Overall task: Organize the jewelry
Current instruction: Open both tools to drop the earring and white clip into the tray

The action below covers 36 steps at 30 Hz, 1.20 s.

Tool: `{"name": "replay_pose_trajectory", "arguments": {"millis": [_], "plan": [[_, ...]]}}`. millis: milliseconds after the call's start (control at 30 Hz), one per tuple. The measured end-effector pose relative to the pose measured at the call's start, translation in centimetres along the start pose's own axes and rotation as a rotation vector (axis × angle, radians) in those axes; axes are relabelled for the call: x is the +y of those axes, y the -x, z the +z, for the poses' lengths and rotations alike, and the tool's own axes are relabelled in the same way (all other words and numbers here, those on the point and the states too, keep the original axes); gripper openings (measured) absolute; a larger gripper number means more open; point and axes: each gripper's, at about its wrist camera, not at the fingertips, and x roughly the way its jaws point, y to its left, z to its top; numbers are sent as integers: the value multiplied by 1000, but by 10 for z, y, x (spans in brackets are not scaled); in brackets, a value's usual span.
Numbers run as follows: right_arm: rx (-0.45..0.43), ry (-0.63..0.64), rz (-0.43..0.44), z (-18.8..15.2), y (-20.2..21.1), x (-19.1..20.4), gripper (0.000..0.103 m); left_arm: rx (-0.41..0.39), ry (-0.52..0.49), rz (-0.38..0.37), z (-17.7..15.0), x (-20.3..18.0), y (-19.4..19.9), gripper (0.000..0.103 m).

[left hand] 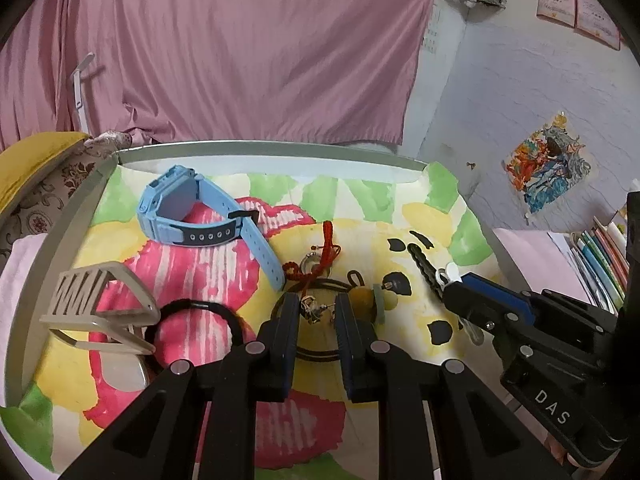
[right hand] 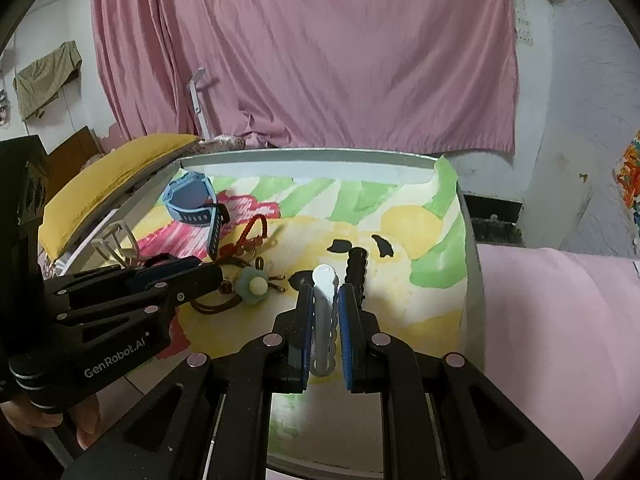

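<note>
While the right tool (right hand: pixel 325 320) pinches a white wavy hair clip (right hand: pixel 325 304) upright between its blue pads, a black wavy clip (right hand: pixel 356 266) lies on the bench just beyond its right finger. From the left wrist view, the left tool (left hand: pixel 318 312) has its fingers only narrowly apart, and a small silver earring (left hand: pixel 311 309) sits between their tips; whether the pads press it cannot be told. Just right of that tool lies a pale green and yellow flower hair tie (left hand: pixel 372 300), and a thin dark cord loop (left hand: pixel 320 354) circles beneath the fingers. Farther off lies a red braided cord with a silver ring (left hand: pixel 316 262). At far left a light blue watch (left hand: pixel 192 212) stands on its strap. Near left, a black elastic hair band (left hand: pixel 192 308) lies against a beige claw clip (left hand: pixel 96 308). All rest on a bright fruit-print cloth (left hand: pixel 224 264) covering the grey-rimmed bench (left hand: pixel 272 148). Behind hangs a pink curtain (left hand: pixel 240 48).
</note>
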Motion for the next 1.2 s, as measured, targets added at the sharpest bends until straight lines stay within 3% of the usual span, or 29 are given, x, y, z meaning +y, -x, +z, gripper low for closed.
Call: {"name": "replay_pose_trajectory", "arguments": {"millis": [467, 633, 767, 833, 933, 1100, 1200], "plan": [[12, -9, 4, 0, -3, 0, 11, 9, 22, -9, 1, 5, -2, 18], [-3, -16, 3, 0, -1, -1, 12, -23, 49, -24, 1, 10, 5, 44], [-27, -18, -2, 0, 4, -3, 12, -53, 56, -23, 1, 12, 11, 46], [-41, -16, -3, -1, 8, -3, 14, -78, 60, -20, 2, 12, 16, 53], [-79, -11, -12, -1, 15, -2, 30, -134, 61, -8, 3, 13, 25, 58], [-124, -1, -24, -1, 26, -1, 33, -209, 76, 26, 3, 17, 38, 72], [-149, -4, -24, -1, 31, -3, 43, -240, 86, 41, 2, 21, 45, 77]]}}
